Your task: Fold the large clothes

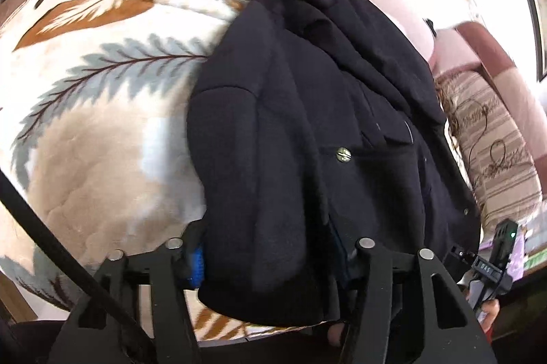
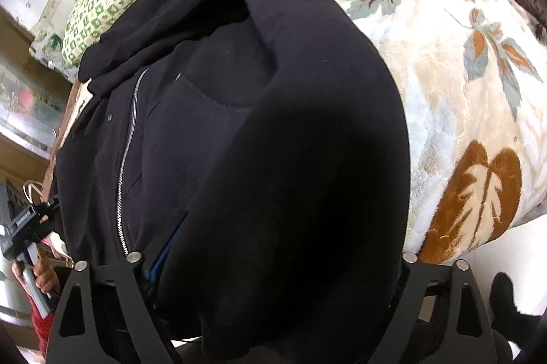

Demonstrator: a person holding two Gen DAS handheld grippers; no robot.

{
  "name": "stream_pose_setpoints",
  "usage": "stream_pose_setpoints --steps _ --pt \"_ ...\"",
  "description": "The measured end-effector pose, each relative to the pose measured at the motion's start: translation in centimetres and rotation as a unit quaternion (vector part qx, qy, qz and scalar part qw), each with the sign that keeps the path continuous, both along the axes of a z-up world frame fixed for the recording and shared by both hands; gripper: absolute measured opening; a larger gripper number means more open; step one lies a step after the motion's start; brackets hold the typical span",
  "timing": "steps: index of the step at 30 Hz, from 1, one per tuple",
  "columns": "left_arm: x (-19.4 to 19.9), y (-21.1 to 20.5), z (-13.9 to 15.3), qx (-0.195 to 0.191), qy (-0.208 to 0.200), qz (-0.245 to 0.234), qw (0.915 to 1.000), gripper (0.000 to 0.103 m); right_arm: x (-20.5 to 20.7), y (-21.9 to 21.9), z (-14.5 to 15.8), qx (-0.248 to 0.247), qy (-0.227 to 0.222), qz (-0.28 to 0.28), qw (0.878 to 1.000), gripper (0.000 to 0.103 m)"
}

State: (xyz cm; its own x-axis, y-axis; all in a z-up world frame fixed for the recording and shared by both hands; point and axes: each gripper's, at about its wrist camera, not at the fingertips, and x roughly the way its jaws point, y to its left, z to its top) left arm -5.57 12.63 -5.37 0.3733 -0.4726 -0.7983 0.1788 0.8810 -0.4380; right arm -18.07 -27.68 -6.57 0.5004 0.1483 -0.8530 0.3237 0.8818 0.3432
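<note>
On bed's leaf-print blanket [image 1: 102, 111] lies dark coat [image 1: 324, 124], long axis running away from both grippers. L gripper [image 1: 266, 261] & R gripper [image 2: 270, 261] straddle near hem, jaws apart; grip can't tell. Both equally near.

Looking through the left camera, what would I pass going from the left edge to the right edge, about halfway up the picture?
Leaf-patterned blanket → dark coat → striped beige cushion.
</note>
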Motion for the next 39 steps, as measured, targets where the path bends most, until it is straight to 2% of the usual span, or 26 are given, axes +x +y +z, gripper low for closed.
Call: stream_pose_setpoints --steps 2,3,5,8,9,11,16,24,32,39 --pt "-0.2 -0.7 -0.2 0.017 -0.003 0.007 0.9998 0.062 0.1 0.3 0.1 -0.012 0.000 0.003 1.000 0.085" --pt "-0.3 -1.0 -0.1 0.028 -0.006 0.010 0.9995 0.058 0.6 0.9 0.1 -0.016 -0.001 0.004 1.000 0.082" --pt "-0.6 -1.0 0.2 0.041 -0.009 0.019 0.9989 0.038 0.3 1.2 0.5 -0.018 -0.011 0.010 1.000 0.061" --pt "-1.5 -0.6 1.3 0.046 -0.024 0.031 0.9982 0.028 -0.4 1.2 1.6 -0.011 -0.031 0.020 0.999 0.039" --pt "-1.6 -0.6 1.7 0.047 -0.028 0.033 0.9980 0.023 -0.5 1.1 2.0 -0.005 -0.037 0.022 0.999 0.036" --pt "-2.0 -0.6 3.0 0.042 -0.038 0.039 0.9976 0.022 -0.6 0.8 3.1 0.009 -0.049 0.024 0.998 0.028" --pt "-2.1 -0.4 6.3 0.023 -0.059 0.061 0.9961 0.021 -0.4 0.3 6.1 0.024 -0.086 0.027 0.996 0.023" --pt "-0.7 -1.4 10.5 0.018 -0.080 0.069 0.9942 0.020 1.2 -0.2 10.9 0.034 -0.135 0.031 0.990 0.019" --pt "2.7 -2.5 15.4 -0.004 -0.102 0.077 0.9918 0.020 4.6 -1.5 15.0 0.042 -0.171 0.028 0.984 0.018" --pt "6.9 -4.0 18.6 0.002 -0.118 0.084 0.9895 0.020 8.4 -3.5 18.0 0.058 -0.191 0.010 0.980 0.018"
